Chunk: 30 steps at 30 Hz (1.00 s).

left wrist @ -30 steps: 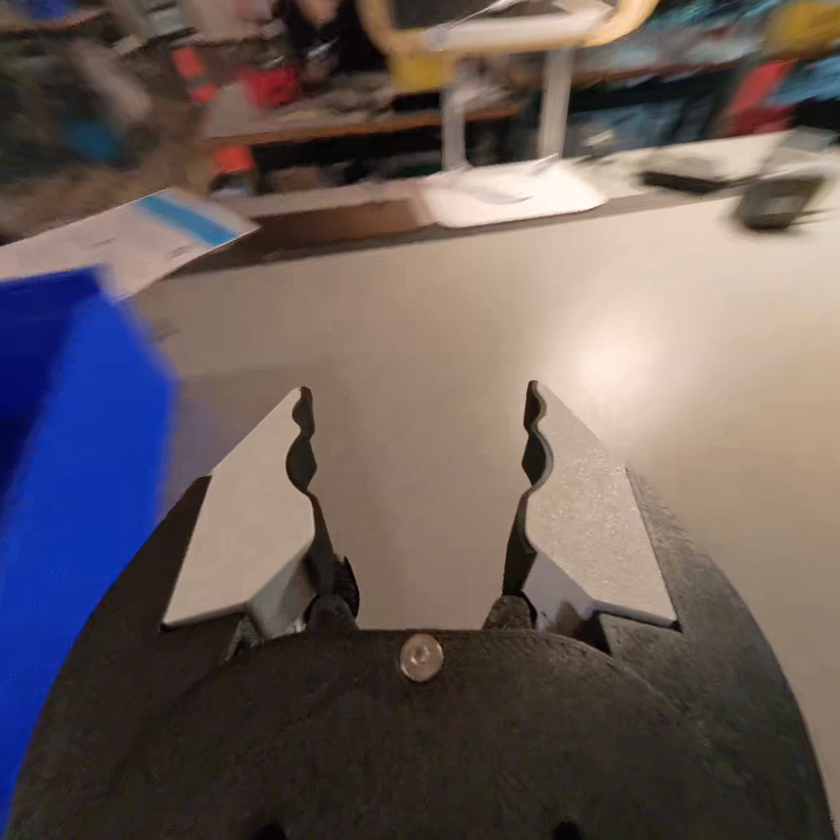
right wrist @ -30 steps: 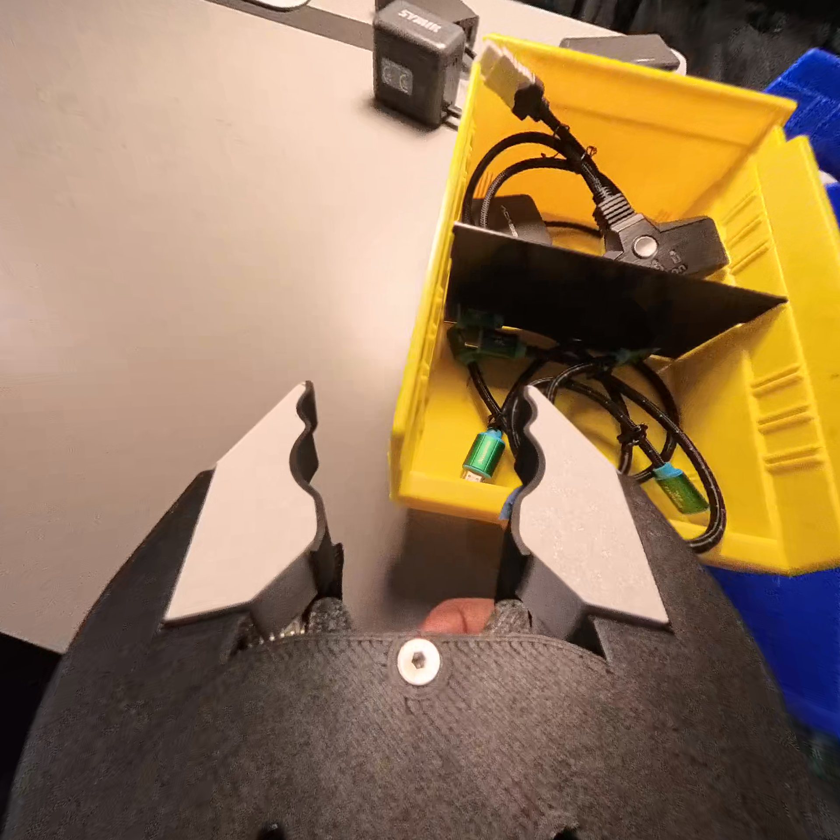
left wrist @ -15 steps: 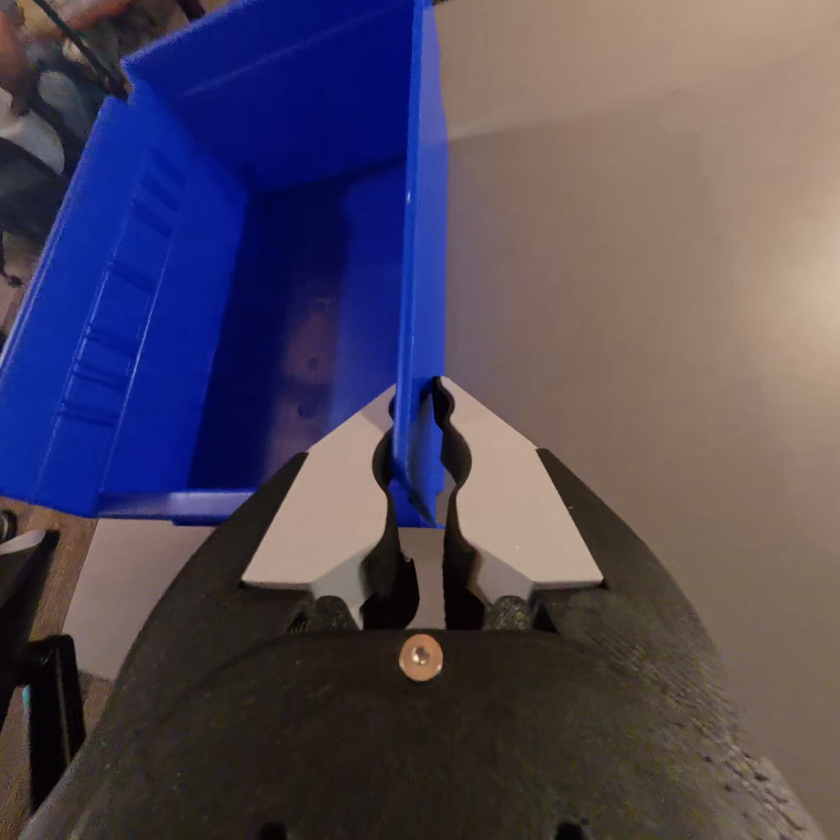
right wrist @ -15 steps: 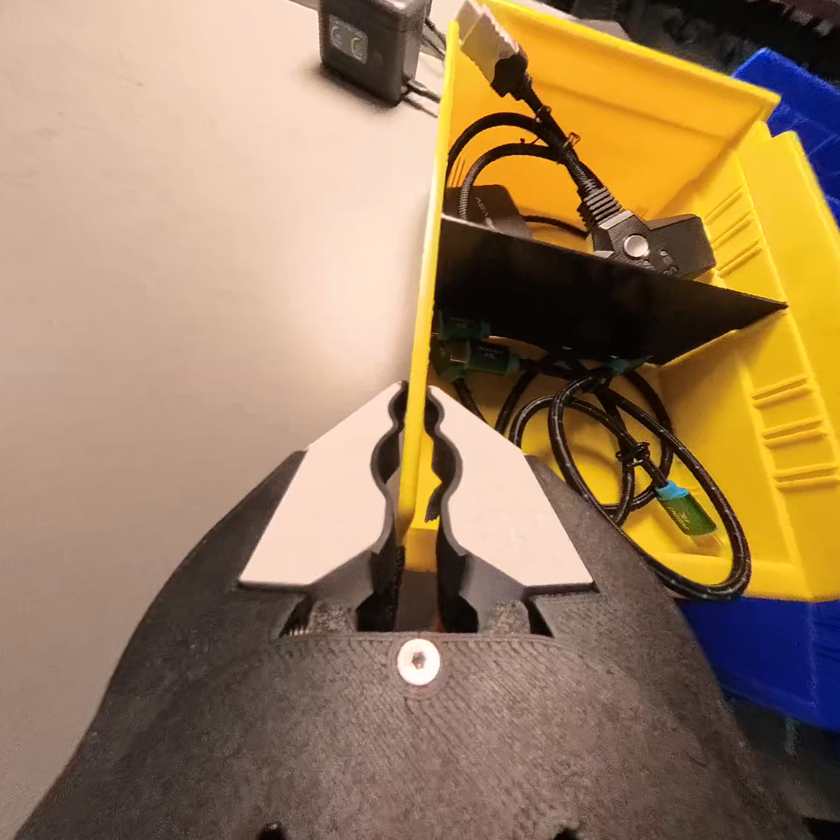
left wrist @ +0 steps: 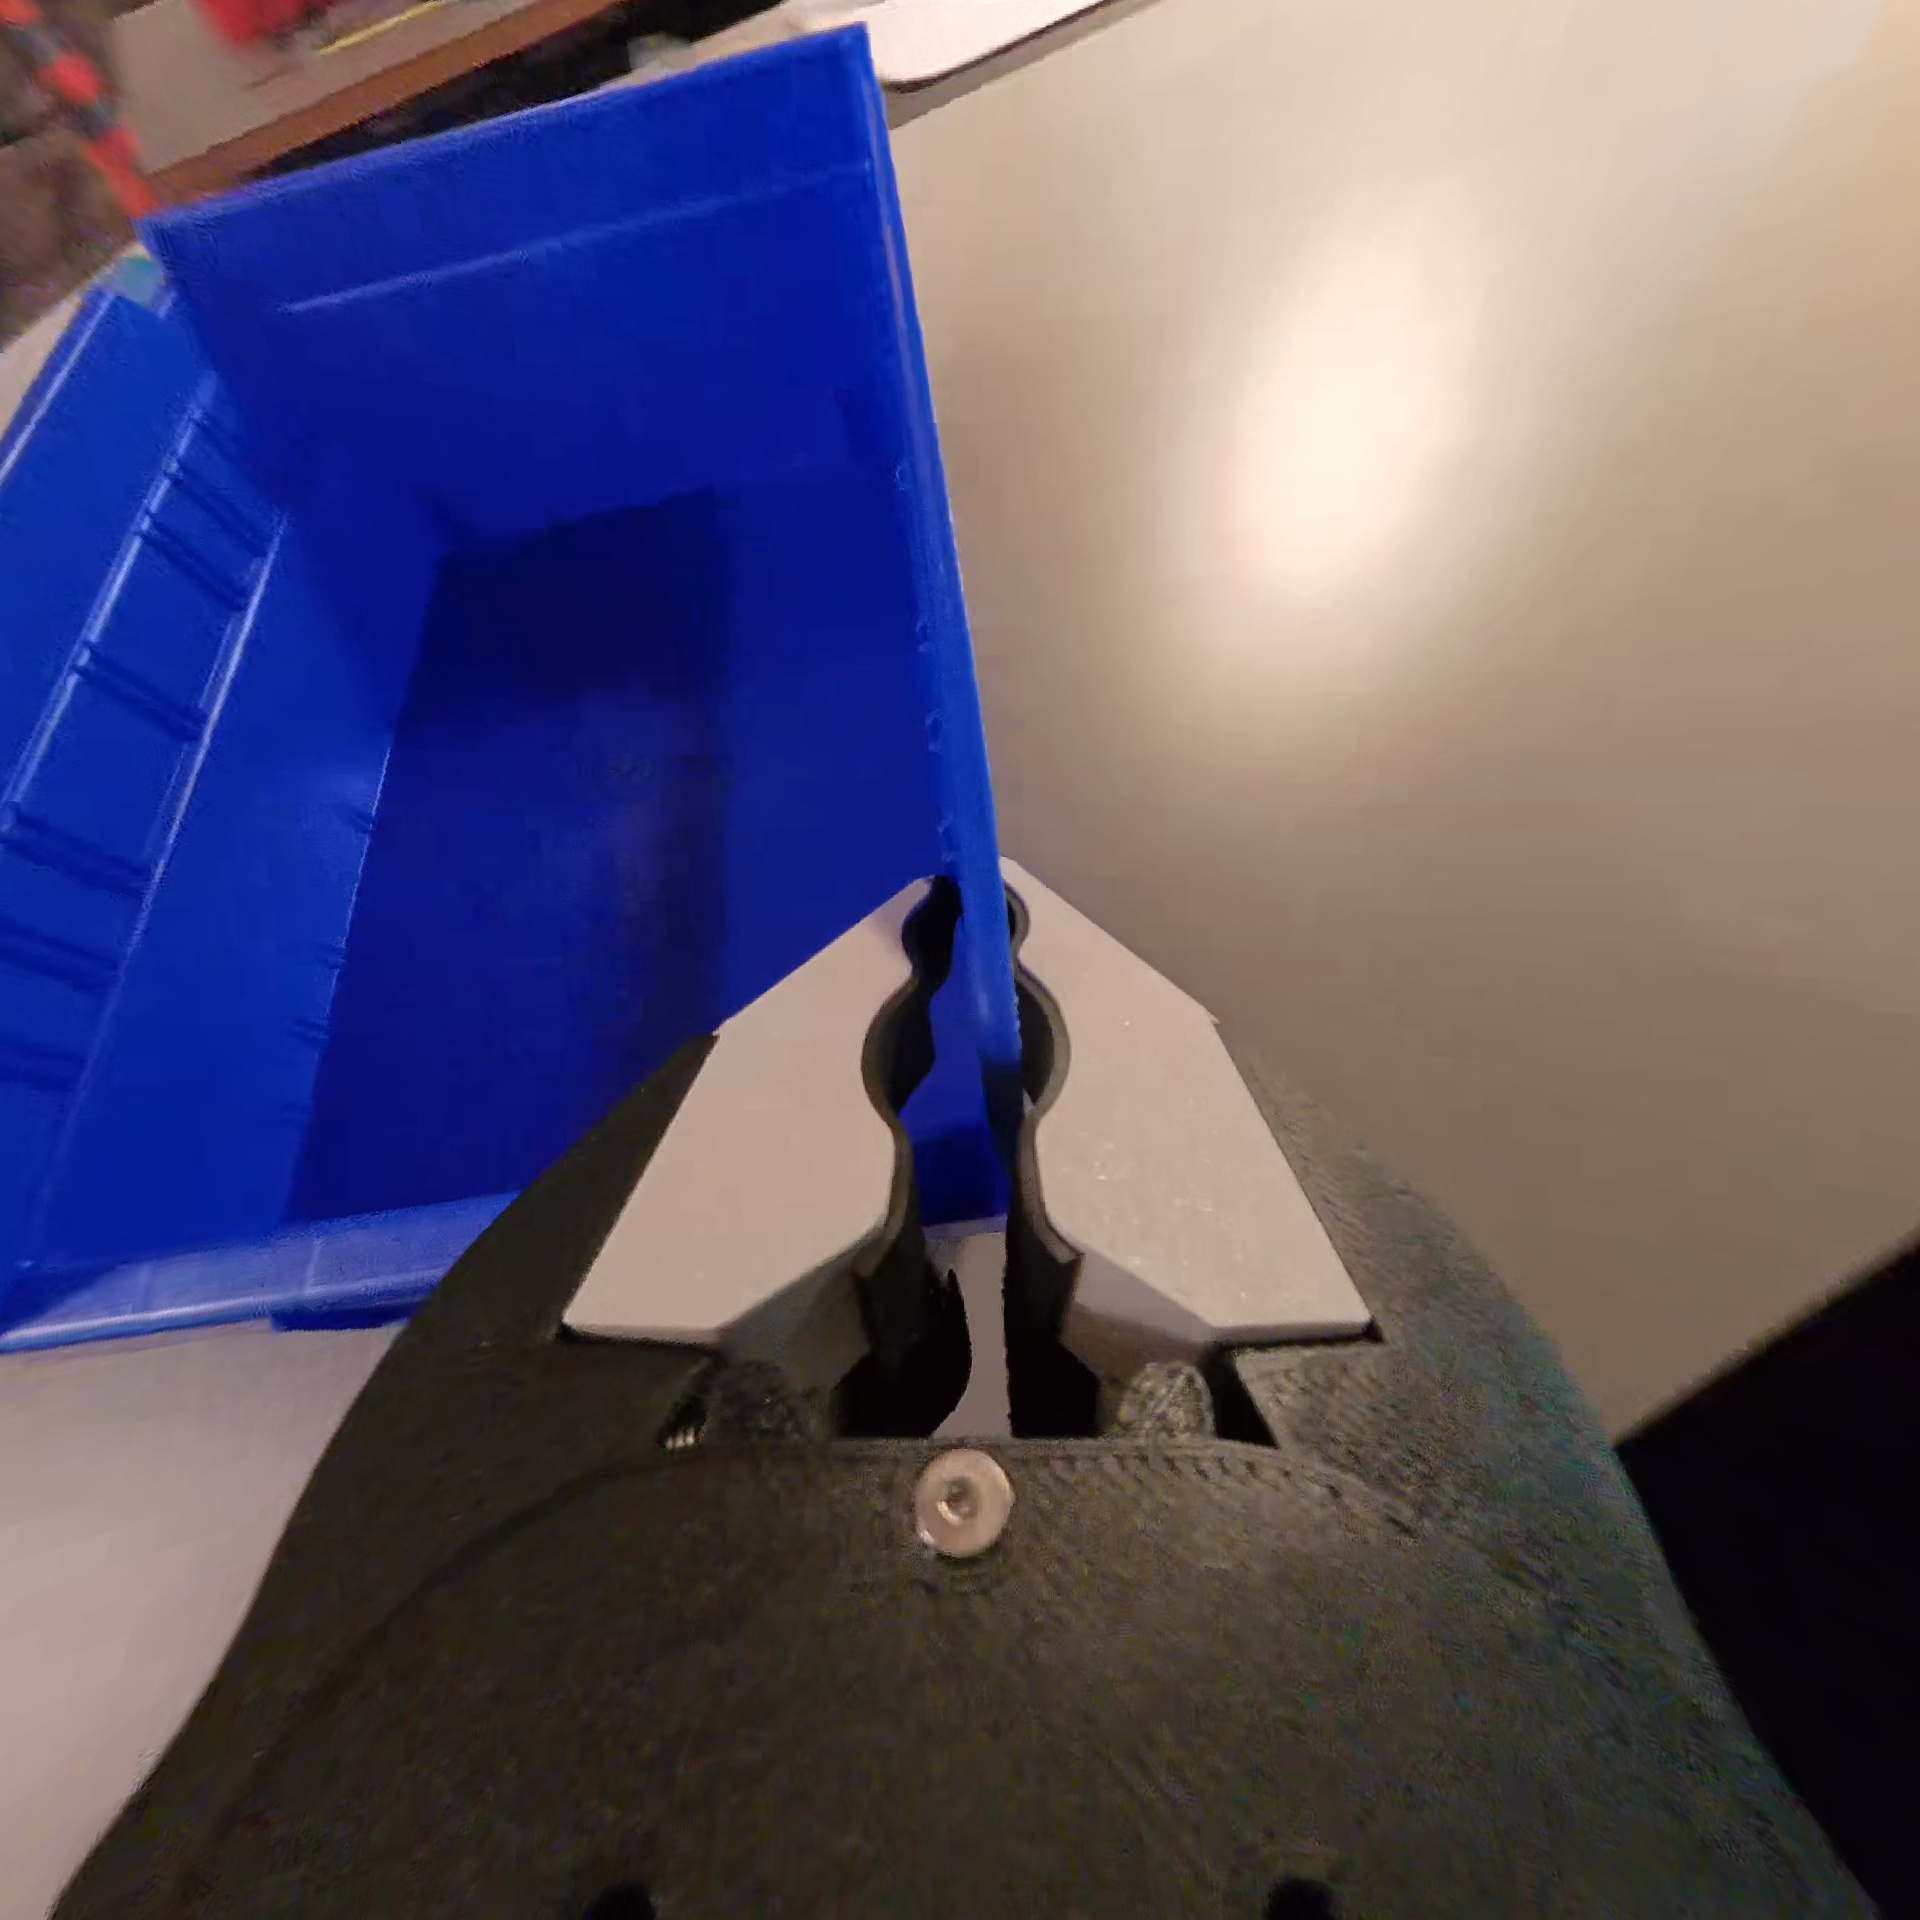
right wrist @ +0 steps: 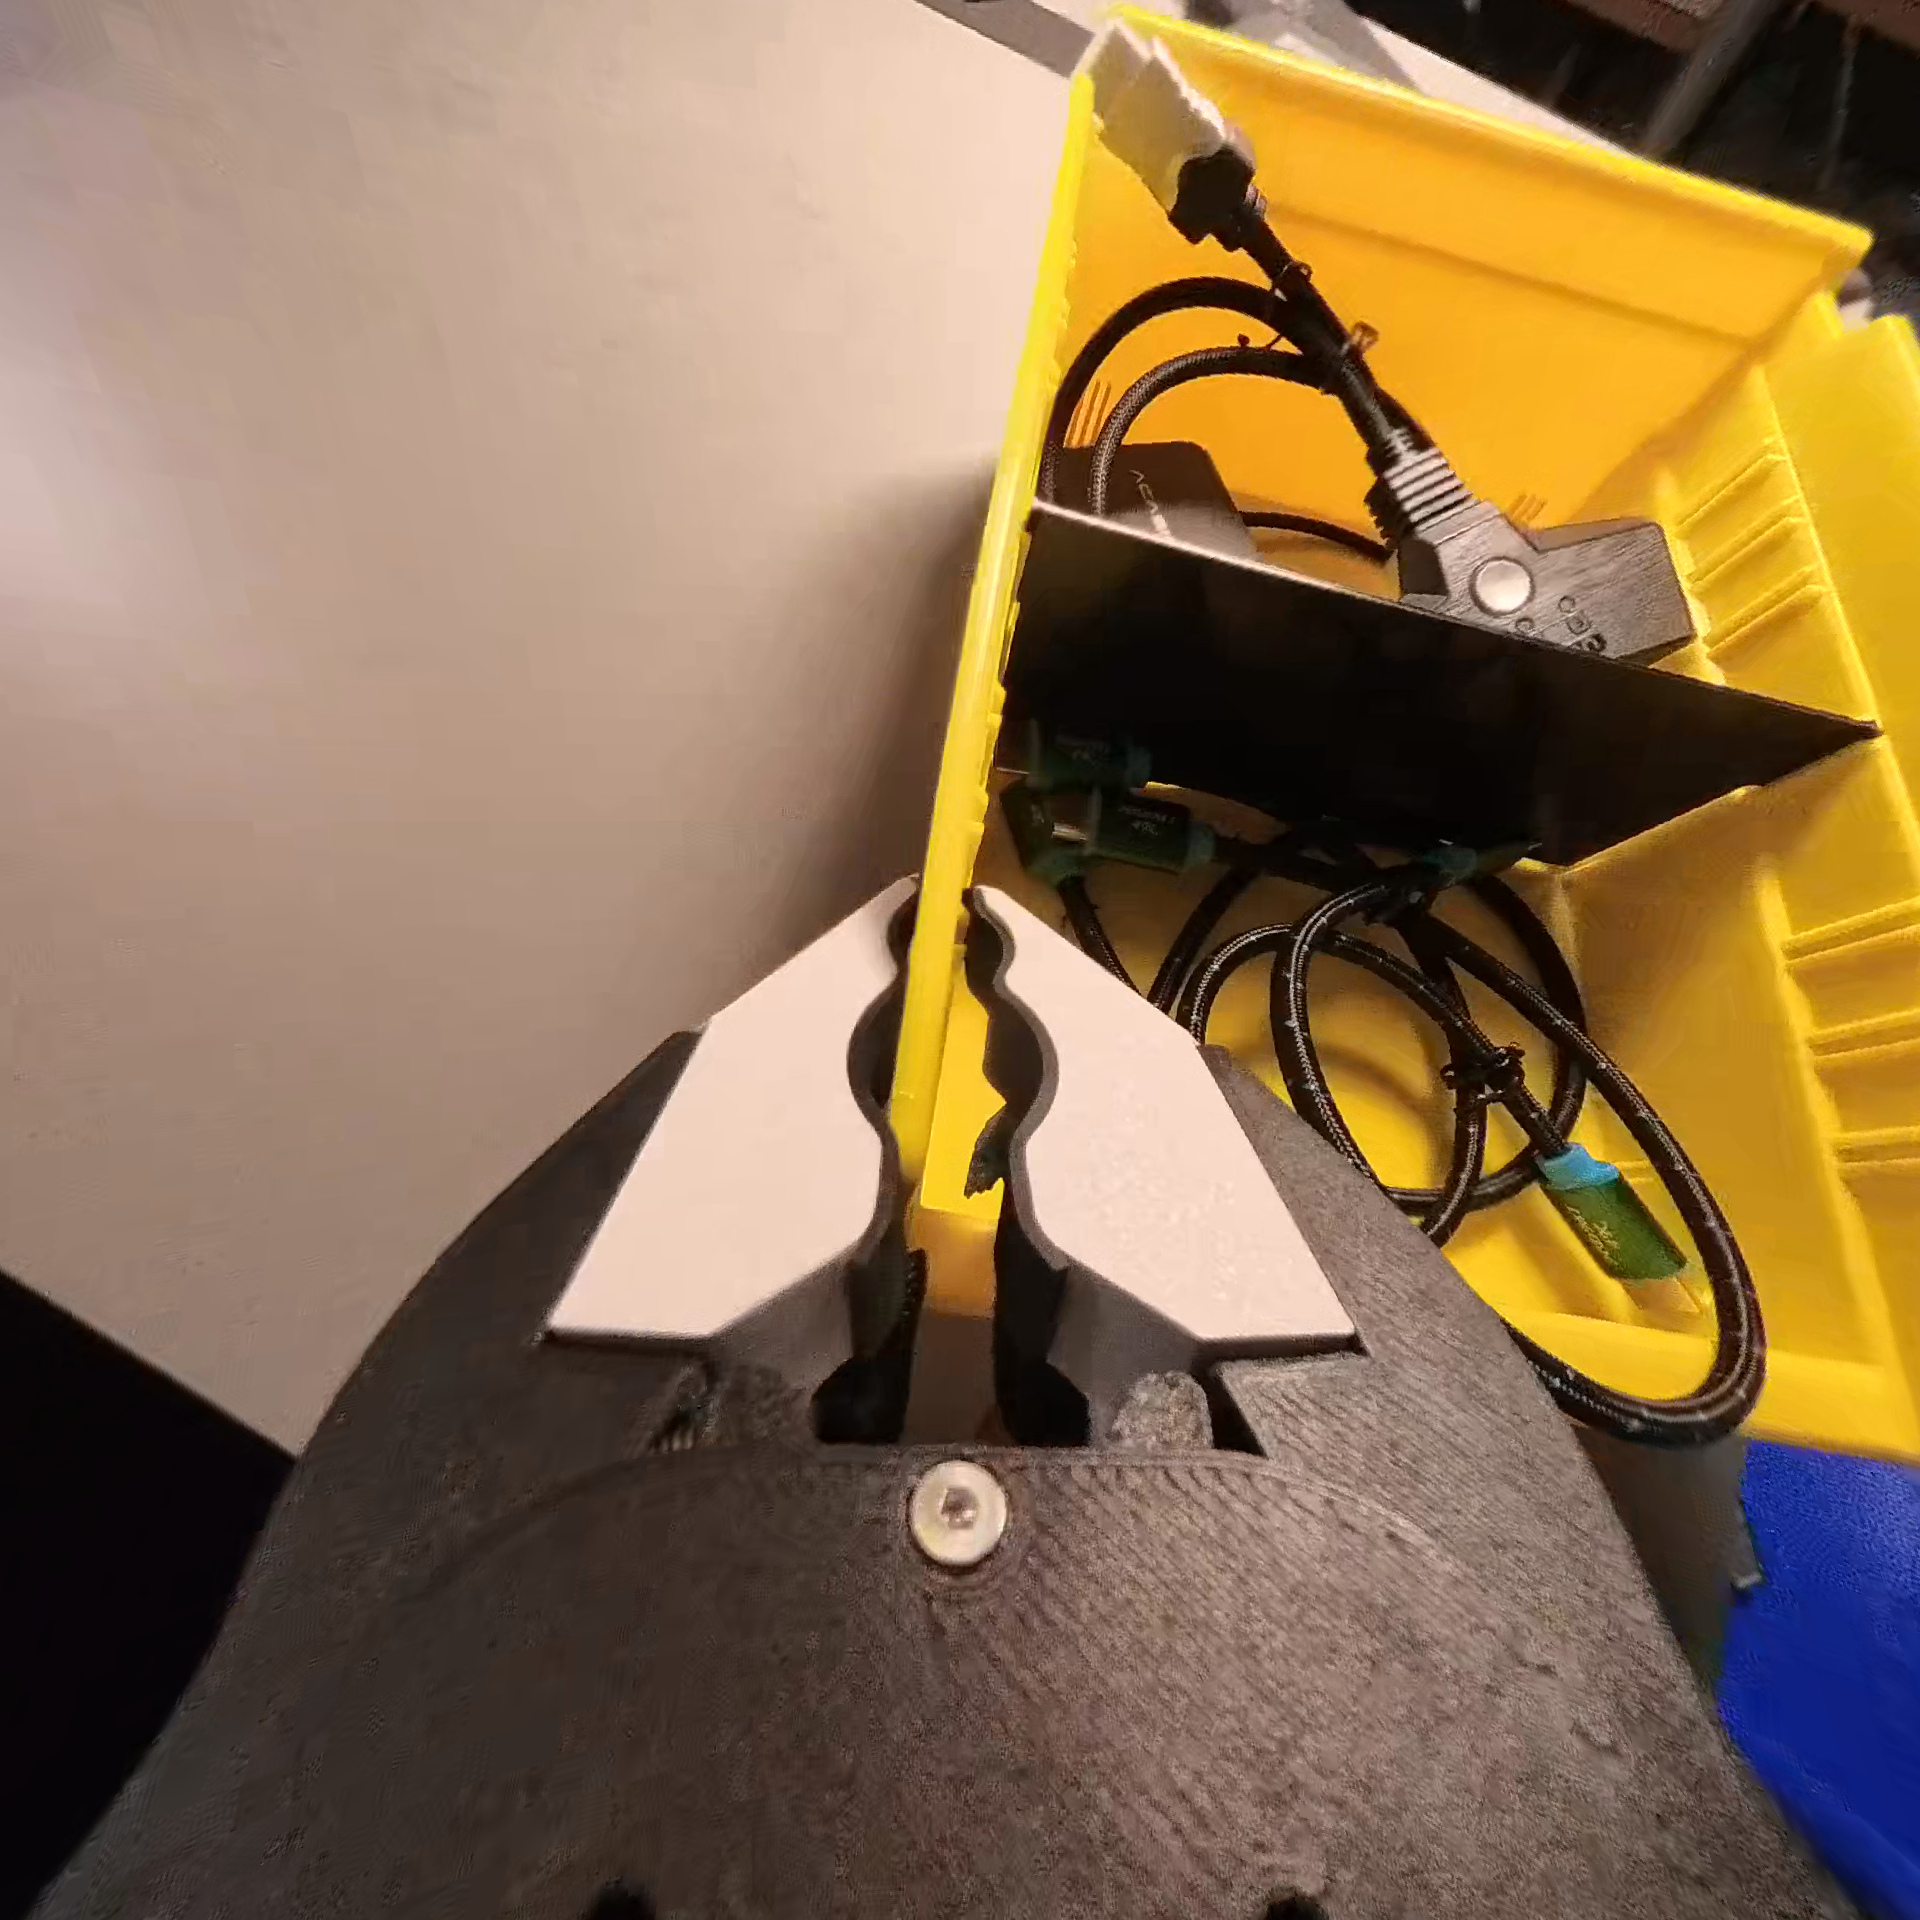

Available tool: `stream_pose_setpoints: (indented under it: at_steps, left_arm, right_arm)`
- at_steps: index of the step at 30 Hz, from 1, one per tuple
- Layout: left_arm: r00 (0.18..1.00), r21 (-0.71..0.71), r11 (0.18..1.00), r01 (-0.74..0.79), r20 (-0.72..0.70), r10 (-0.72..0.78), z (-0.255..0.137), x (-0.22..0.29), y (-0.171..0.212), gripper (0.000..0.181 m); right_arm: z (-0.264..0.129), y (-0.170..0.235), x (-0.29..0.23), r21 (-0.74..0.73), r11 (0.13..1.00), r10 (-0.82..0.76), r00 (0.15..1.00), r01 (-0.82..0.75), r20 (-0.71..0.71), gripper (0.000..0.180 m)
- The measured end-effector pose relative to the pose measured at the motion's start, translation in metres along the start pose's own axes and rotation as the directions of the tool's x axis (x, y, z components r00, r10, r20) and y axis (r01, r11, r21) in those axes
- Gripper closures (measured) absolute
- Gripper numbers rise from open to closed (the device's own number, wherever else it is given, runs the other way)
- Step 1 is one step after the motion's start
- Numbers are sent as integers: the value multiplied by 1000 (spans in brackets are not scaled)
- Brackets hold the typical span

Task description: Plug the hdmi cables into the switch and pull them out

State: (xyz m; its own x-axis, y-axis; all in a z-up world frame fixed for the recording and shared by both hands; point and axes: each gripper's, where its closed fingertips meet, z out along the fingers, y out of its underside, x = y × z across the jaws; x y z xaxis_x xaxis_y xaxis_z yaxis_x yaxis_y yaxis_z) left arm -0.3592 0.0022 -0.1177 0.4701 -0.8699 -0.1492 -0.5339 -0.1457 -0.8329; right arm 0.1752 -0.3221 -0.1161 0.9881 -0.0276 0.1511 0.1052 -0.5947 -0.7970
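My right gripper (right wrist: 943,914) is shut on the left wall of a yellow bin (right wrist: 1475,270). A black divider (right wrist: 1351,717) splits the bin. Behind it lies a black HDMI switch (right wrist: 1538,603) with a braided lead ending in a grey plug (right wrist: 1153,99). In front of it lie coiled black HDMI cables (right wrist: 1455,1039) with green plugs (right wrist: 1610,1226). My left gripper (left wrist: 977,894) is shut on the right wall of a blue bin (left wrist: 520,727) that has nothing in it.
Both bins rest on a beige table (left wrist: 1455,520). Its near edge (left wrist: 1662,1382) runs close to my left gripper, with dark space beyond. Another blue bin (right wrist: 1818,1662) sits under the yellow bin's right side. Blurred clutter (left wrist: 104,104) lies beyond the table. Spacing between my two grippers at the tips: around 65 cm.
Both grippers, open a second ago, have closed on the bin walls. The left swung over to the blue bin. Both bins now look closer and tilted.
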Motion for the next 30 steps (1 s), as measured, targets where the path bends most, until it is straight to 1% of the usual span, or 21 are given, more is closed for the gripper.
stream_pose_setpoints:
  at_steps: [4,9,12,16,20,22,25,27,28,30]
  left_arm:
    - [973,17,1000,-24,-229,27,-9,37,-1,176]
    - [887,21,997,-70,-456,72,-32,76,8,174]
    - [821,16,996,-88,-565,82,-50,92,14,173]
    - [717,17,993,-115,-690,95,-71,111,23,172]
    - [612,50,986,-159,-779,138,-81,128,28,172]
    - [574,77,982,-173,-802,165,-77,138,23,172]
    - [539,106,974,-199,-819,199,-58,157,8,172]
    - [516,120,969,-215,-828,217,-44,170,-3,172]
    - [511,119,967,-225,-830,221,-37,176,-8,172]
    - [506,94,970,-223,-839,198,-33,182,-15,168]
  right_arm:
    - [1,-8,-36,40,996,-91,984,85,153,174]
    - [14,-24,-71,114,983,-176,927,146,330,175]
    - [35,-43,-86,153,971,-233,882,186,410,175]
    - [77,-76,-103,199,947,-319,813,253,486,175]
    - [121,-112,-122,253,921,-388,737,296,553,175]
    - [142,-130,-135,274,910,-415,699,312,583,175]
    - [171,-155,-156,298,895,-445,654,331,611,175]
    - [182,-169,-168,313,891,-454,647,328,613,173]
    - [182,-177,-169,325,894,-448,657,309,607,172]
    - [173,-191,-158,335,906,-416,695,260,586,155]
